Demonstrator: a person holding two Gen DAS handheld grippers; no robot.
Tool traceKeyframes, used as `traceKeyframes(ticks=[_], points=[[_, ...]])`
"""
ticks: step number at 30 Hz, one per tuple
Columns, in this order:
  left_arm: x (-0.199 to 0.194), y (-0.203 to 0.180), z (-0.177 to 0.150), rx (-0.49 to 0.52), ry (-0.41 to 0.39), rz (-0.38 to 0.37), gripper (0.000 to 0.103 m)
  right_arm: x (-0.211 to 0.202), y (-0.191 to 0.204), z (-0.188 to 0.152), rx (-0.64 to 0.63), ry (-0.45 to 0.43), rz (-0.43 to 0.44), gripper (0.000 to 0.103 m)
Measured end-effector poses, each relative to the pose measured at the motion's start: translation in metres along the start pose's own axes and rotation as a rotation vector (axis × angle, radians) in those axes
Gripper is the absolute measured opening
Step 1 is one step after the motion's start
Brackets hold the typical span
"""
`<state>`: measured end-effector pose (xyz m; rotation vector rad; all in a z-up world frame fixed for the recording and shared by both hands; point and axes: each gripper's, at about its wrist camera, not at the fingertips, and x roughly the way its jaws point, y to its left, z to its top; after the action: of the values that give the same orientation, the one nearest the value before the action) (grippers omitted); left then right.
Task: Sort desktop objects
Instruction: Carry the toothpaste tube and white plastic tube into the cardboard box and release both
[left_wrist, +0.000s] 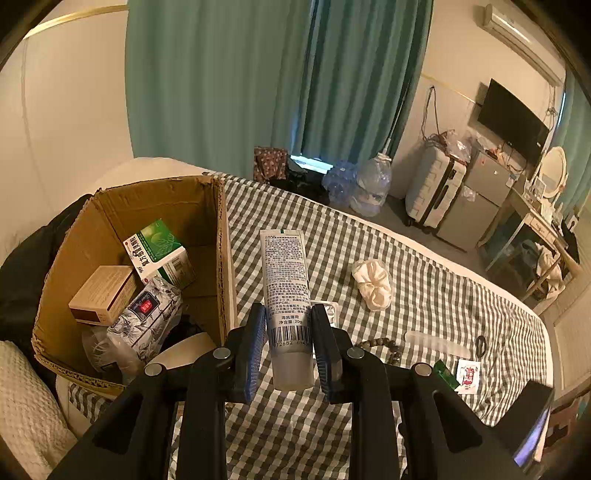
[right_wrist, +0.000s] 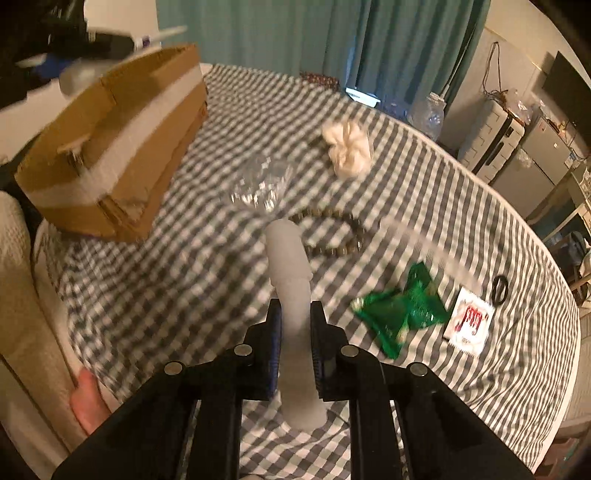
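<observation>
Cardboard box (left_wrist: 147, 258) sits just left of the left gripper (left_wrist: 289, 332), which pinches a white tube (left_wrist: 286, 280) w/ long axis pointing fwd, away from cam; drop looks like a short leftward shift. Right view, blurred: right gripper (right_wrist: 295, 332) pinches a frosted tube (right_wrist: 293, 295), box (right_wrist: 122, 147) up-left, farther off.

On the bed (left_wrist: 424, 280) I see the cardboard box (left_wrist: 218, 251) at my left, with several packets lying inside it. To its right, the tube (left_wrist: 286, 291) sits between my left jaws. Farther right lies the cloth bundle (left_wrist: 373, 282); nearer me lie the bead string (right_wrist: 332, 232), wrapper (right_wrist: 402, 310) and sachet (right_wrist: 469, 321).
</observation>
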<state>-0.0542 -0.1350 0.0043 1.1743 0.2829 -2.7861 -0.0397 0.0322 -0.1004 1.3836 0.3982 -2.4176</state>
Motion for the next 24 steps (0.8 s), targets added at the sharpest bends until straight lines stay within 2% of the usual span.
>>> traceKeyframes(ticks=[7,12,19,22,24], points=[[0.000,0.009,0.004,-0.030,-0.005,0.007,0.026,-0.034,0.019,0.036,-0.064,-0.112,-0.041,0.014],[-0.007,0.025,0.009,-0.078,-0.008,0.005,0.026,-0.059,0.036,0.065,-0.078,-0.199,-0.023,0.014],[-0.022,0.069,0.020,-0.171,-0.052,0.067,0.026,-0.083,0.066,0.115,-0.081,-0.301,0.096,0.014],[-0.026,0.097,0.023,-0.243,-0.060,0.063,0.026,-0.086,0.080,0.139,-0.077,-0.328,0.180,0.014],[-0.025,0.115,0.025,-0.279,-0.066,0.096,0.026,-0.085,0.089,0.155,-0.063,-0.340,0.245,0.014]])
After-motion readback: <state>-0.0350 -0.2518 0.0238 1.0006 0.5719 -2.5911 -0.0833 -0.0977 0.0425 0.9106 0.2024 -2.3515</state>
